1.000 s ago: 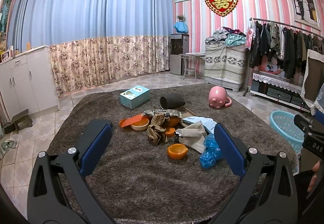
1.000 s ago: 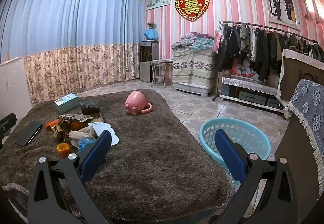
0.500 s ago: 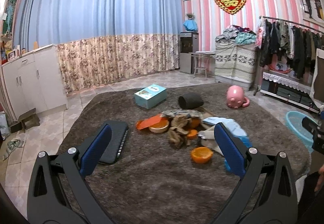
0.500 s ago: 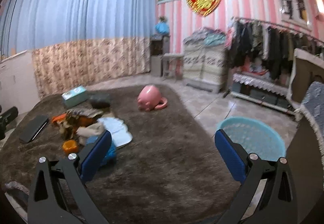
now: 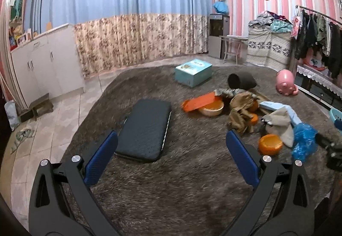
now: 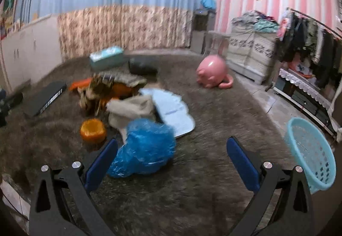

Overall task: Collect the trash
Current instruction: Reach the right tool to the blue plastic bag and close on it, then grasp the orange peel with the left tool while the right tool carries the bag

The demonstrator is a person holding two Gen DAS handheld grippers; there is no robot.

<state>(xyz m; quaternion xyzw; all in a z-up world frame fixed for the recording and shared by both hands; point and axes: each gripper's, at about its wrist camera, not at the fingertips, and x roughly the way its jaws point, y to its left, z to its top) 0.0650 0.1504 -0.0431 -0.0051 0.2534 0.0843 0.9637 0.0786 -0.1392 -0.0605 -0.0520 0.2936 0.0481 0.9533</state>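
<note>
A heap of trash lies on a brown shaggy cloth: a crumpled blue plastic bag point(image 6: 144, 147), orange peel halves point(image 6: 93, 130), a beige rag point(image 6: 131, 110), brown crumpled paper point(image 5: 241, 111) and an orange lid on a bowl point(image 5: 210, 104). My right gripper point(image 6: 172, 161) is open and empty, low over the cloth, with the blue bag just inside its left finger. My left gripper point(image 5: 172, 160) is open and empty, above the cloth to the left of the heap. The blue bag point(image 5: 304, 143) and a peel half point(image 5: 270, 144) also show in the left wrist view.
A light blue laundry basket point(image 6: 310, 152) stands on the floor at the right. A dark flat case point(image 5: 145, 128), a teal box point(image 5: 193, 72), a dark cup on its side point(image 5: 240, 80) and a pink piggy bank point(image 6: 211, 73) lie on the cloth.
My right gripper has swung left and moved down toward the heap; the blue bag is now close by its left finger. My left gripper has turned left, bringing the dark case into view.
</note>
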